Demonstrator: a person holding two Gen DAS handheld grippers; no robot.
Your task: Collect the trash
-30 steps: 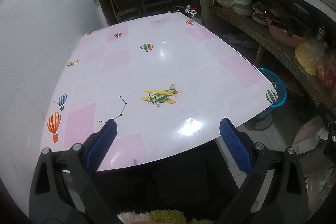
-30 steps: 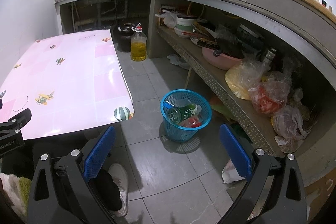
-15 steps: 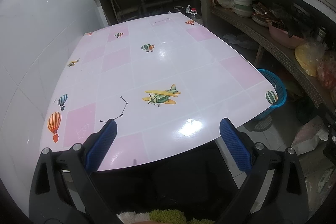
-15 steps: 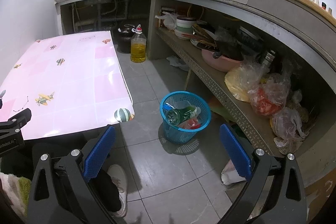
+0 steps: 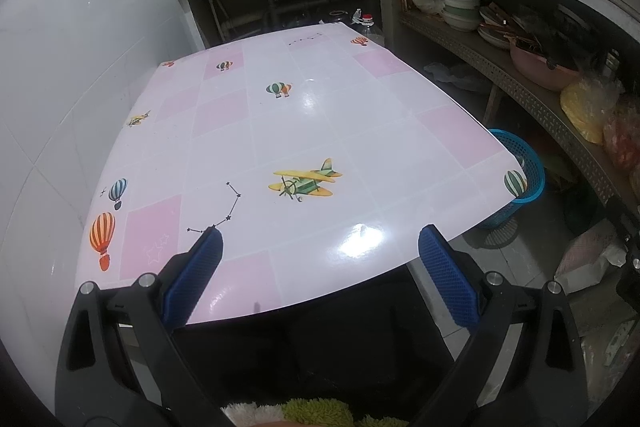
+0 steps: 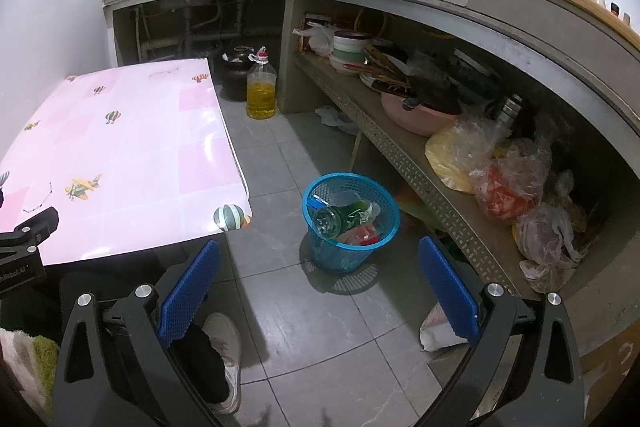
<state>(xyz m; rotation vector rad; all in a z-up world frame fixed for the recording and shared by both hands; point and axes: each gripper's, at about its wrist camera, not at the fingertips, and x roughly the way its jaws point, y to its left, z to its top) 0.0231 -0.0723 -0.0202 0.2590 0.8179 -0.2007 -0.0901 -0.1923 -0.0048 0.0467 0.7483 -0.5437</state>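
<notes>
blue plastic mesh forms the waste basket (image 6: 351,223), which stands on the grey tiled floor (image 6: 280,163) between the table's near corner and the low shelf (image 6: 404,147). inside it lie a green glass bottle (image 6: 340,217), tipped on its side with its base facing outward, and red and pink wrappers (image 6: 360,235) beneath it. only the right wrist view shows these contents; the left wrist view catches just the basket's rim (image 5: 528,163) peeking out past the table edge.

the left wrist view instead looks across the table (image 5: 280,131), whose glossy pink-and-white checked cover carries a yellow aeroplane print (image 5: 306,182) and balloon prints, with no loose object lying on it. the right wrist view alone shows a bottle of yellow oil (image 6: 261,91) on the floor beyond the table, a crumpled white bag (image 6: 440,325) on the tiles near the shelf, and a person's white shoe (image 6: 226,351) at the bottom.

the left gripper (image 5: 320,271) hangs over the table's near edge, jaws spread wide and empty. the right gripper (image 6: 318,287) hangs above the floor short of the basket, jaws likewise spread wide with nothing between them.

compared with a second ago, the basket sits slightly higher in the right wrist view; the left wrist view is nearly unchanged.
</notes>
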